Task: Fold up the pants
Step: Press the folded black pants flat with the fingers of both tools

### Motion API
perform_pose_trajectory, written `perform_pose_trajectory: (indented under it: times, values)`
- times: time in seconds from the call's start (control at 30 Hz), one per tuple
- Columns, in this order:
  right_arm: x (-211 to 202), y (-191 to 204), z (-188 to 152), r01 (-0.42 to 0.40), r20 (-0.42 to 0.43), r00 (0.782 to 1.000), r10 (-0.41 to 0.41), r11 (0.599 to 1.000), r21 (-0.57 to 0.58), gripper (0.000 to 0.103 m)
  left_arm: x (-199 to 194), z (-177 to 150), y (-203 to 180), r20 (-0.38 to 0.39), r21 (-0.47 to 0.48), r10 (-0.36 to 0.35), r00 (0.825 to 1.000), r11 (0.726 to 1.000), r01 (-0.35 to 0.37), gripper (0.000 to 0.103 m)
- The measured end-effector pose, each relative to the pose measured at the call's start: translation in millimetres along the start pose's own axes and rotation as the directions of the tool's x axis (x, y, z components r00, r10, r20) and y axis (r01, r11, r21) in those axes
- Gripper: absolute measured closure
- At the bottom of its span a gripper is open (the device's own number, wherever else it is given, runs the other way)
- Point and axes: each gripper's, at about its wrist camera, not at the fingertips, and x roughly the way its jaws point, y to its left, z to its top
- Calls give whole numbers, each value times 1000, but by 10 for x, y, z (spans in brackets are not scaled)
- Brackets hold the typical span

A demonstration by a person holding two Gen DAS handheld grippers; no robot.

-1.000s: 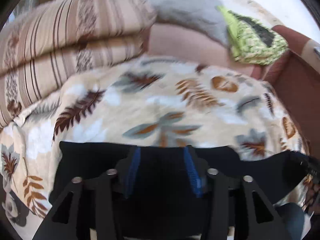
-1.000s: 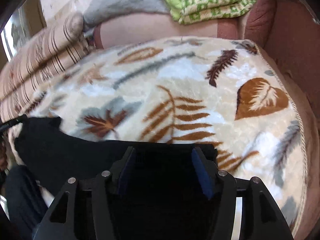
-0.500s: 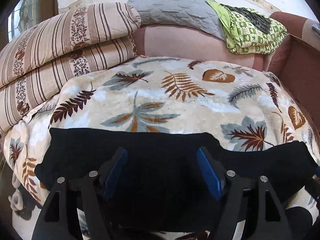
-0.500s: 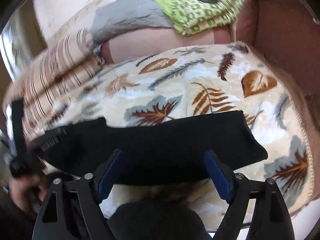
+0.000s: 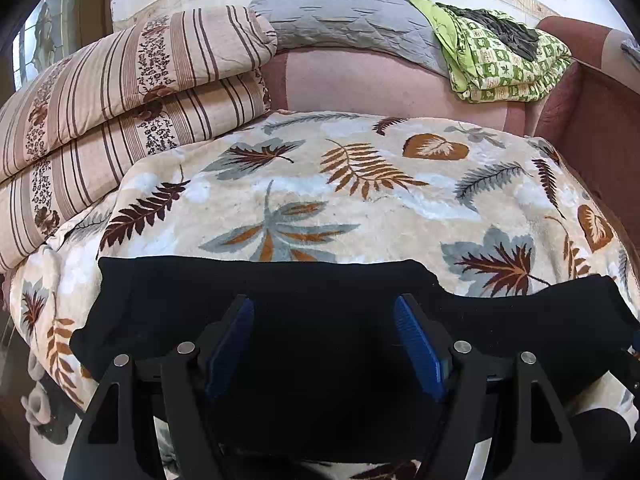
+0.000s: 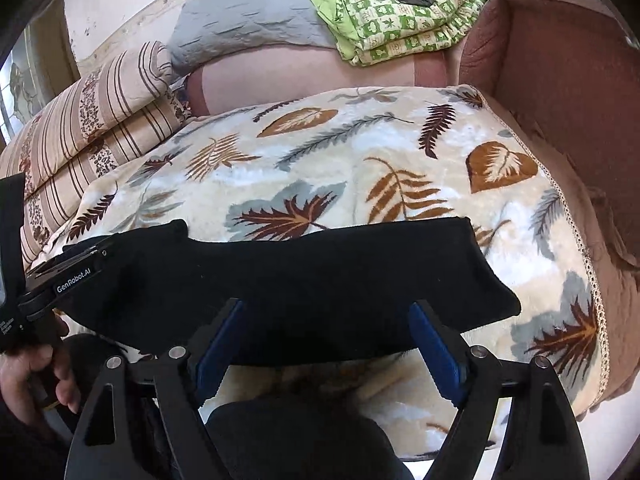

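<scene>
Black pants (image 5: pixel 320 320) lie as a long folded band across the near edge of the leaf-print blanket (image 5: pixel 360 184), running left to right.

Left wrist view: shows the band's left end, squared off near the blanket's left edge, and a step in its far edge toward the right. Right end runs out of frame.

Right wrist view: shows the pants (image 6: pixel 320 276) right end, lying flat on the blanket (image 6: pixel 400 160), well short of the blanket's trimmed right border. Also shows the other gripper's body at far left with the person's hand (image 6: pixel 28 376) on its handle, which the left view cannot show.

Left gripper (image 5: pixel 323 344): blue pads wide apart, over the dark cloth; nothing between them. Contact with the cloth cannot be told.

Right gripper (image 6: pixel 329 356): fingers spread wide, tips at the near edge of the pants, gripping nothing.

Beyond: striped quilts (image 5: pixel 120 112) stacked left, grey pillow (image 5: pixel 344 16) and folded green patterned bedding (image 5: pixel 500 64) on the pink sofa back (image 5: pixel 360 84).
</scene>
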Motion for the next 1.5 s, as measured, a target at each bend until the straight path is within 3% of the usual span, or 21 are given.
perform_pose_trajectory:
  times: [1.27,1.4,1.5]
  values:
    - [15,-24,-16,-6,-15,1000,6,1000,15,19,8,-8,-14,1,3,2,1000,1000,-2,30]
    - [44,42,-45,30,-30,999,-30,1000,-6,19,7,-7,-13,3,4,3,1000,1000,-3,30]
    - [74,121,-44,149,-45,988,-150,988,-25,19,7,-9,-20,4,7,4,1000,1000,-5,30]
